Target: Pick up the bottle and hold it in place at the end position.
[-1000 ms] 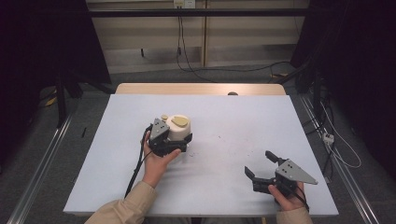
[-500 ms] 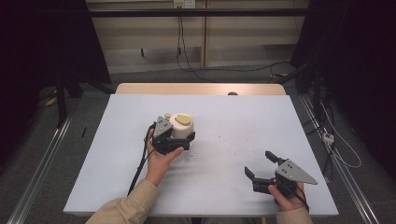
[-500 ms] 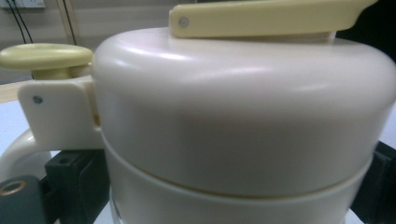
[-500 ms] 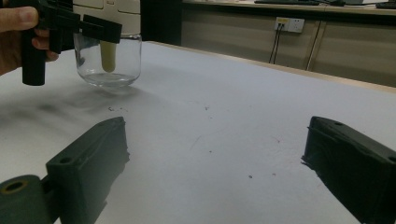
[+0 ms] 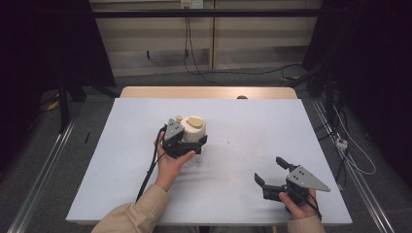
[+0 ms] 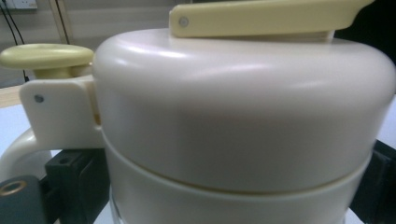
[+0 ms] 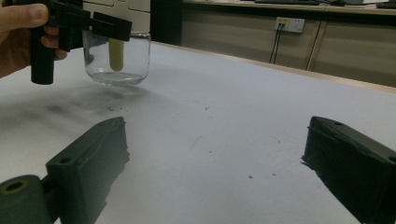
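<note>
A cream jug [image 5: 194, 128] with a pale yellow lever on its lid and a clear glass body stands left of the middle of the white table [image 5: 252, 121]. My left gripper [image 5: 190, 143] is shut on it around its lower collar, held by a hand from the near side. In the left gripper view the jug's lid [image 6: 243, 107] is very close, with a black jaw at each side. The right gripper view shows the glass base [image 7: 116, 60] at or just above the table; which, I cannot tell. My right gripper [image 5: 268, 170] is open near the front right with nothing in it.
A wooden strip [image 5: 209, 92] runs along the far edge of the table. Cables [image 5: 194, 58] trail over the floor behind it, and metal rails [image 5: 43, 170] lie on the floor at both sides. Small dark specks [image 7: 205, 140] dot the tabletop.
My left gripper has shifted the jug a little to the right. The right gripper has stayed where it was, still open.
</note>
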Tool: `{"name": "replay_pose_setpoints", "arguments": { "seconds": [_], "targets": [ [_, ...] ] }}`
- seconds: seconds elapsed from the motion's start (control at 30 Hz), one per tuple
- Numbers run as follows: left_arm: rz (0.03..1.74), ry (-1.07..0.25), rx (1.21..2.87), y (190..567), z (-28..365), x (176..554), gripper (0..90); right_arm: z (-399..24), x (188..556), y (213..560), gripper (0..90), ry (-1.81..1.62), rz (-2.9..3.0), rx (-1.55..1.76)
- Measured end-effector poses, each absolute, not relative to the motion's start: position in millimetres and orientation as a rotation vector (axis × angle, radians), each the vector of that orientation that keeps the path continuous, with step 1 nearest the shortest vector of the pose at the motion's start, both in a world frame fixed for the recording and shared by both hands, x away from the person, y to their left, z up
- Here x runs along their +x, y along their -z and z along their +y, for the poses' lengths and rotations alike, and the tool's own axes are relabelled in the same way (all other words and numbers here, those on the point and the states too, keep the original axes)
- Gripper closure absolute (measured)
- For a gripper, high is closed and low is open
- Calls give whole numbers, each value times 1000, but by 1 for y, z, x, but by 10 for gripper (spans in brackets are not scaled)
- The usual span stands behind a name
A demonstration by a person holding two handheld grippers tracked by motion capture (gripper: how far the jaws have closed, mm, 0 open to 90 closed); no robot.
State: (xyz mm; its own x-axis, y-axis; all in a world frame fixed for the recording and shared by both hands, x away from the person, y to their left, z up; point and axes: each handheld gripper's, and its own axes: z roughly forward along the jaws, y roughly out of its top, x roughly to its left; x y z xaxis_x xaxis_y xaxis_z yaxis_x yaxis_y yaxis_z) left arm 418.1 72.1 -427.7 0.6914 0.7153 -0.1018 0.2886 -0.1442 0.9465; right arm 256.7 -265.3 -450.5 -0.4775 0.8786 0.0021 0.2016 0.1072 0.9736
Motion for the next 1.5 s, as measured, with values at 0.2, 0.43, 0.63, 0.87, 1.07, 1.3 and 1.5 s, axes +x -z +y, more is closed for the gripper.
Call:
{"name": "replay_pose_setpoints", "arguments": {
  "seconds": [0.2,0.43,0.63,0.87,1.07,1.3,1.5],
  "targets": [
    [808,-449,1727,427,67,423,54,-266,257,451,54,-1407,1769,1060],
    [830,-448,1714,429,56,432,54,-266,257,451,54,-1409,1769,1060],
    [830,-445,1718,433,52,436,54,-267,257,451,54,-1411,1768,1062],
    [847,-450,1713,438,51,440,54,-266,257,451,54,-1412,1771,1059],
    [859,-462,1712,437,50,442,54,-266,258,451,53,-1415,1771,1060],
    [847,-475,1716,434,44,443,54,-266,257,451,54,-1413,1771,1059],
    [852,-474,1714,434,41,445,54,-266,257,451,54,-1414,1771,1057]
  ]
}}
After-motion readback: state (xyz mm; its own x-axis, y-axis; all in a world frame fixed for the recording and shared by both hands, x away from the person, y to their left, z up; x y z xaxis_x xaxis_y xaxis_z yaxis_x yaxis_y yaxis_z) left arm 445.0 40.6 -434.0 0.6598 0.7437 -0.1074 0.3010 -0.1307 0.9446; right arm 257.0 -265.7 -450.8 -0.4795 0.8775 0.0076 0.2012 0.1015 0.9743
